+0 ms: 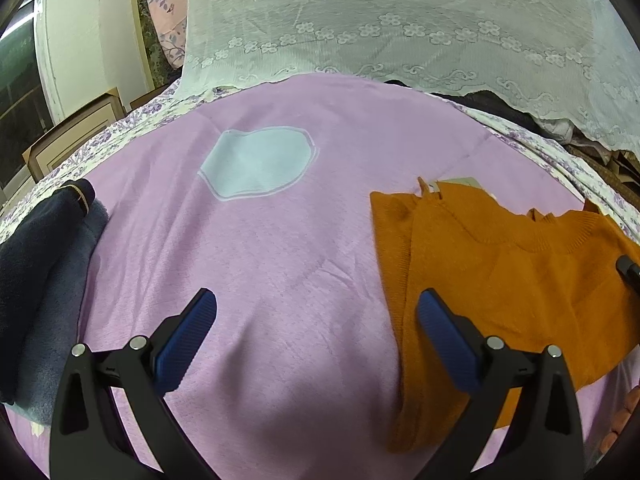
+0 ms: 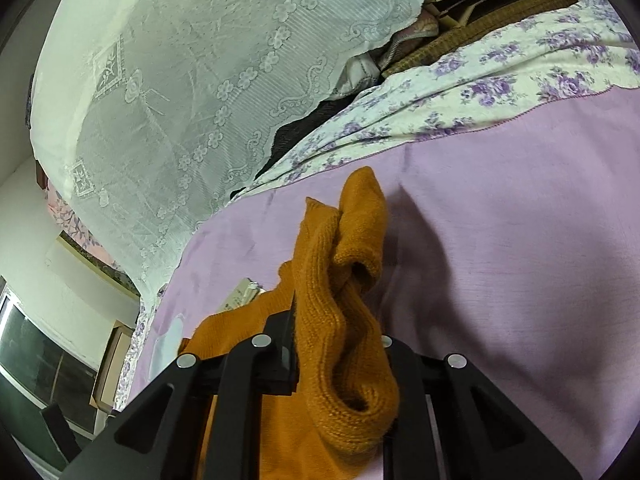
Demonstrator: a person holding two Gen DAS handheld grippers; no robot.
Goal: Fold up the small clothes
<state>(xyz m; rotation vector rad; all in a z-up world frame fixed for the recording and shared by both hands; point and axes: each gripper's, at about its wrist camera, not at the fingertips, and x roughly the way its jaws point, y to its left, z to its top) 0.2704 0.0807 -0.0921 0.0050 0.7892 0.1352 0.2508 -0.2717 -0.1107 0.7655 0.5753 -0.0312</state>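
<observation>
Bedding fills both views: a lilac sheet (image 1: 280, 248) spreads across the bed, with a pale blue patch (image 1: 258, 164) printed on it and a floral quilt (image 2: 500, 92) along its far edge. White lace cloth (image 1: 400, 20) hangs behind the bed. An orange sweater (image 1: 500, 280) lies on the sheet at the right of the left wrist view, its neckline toward the far side and a pale tag beside the collar. A dark blue fleece (image 1: 36, 280) sits bundled at the sheet's left edge, well apart from the sweater. The left gripper (image 1: 316, 340) hovers over the sheet with its blue pads spread wide and nothing between them. The right gripper (image 2: 336, 344) is clamped on a bunched ribbed part of the sweater, lifted off the sheet.
</observation>
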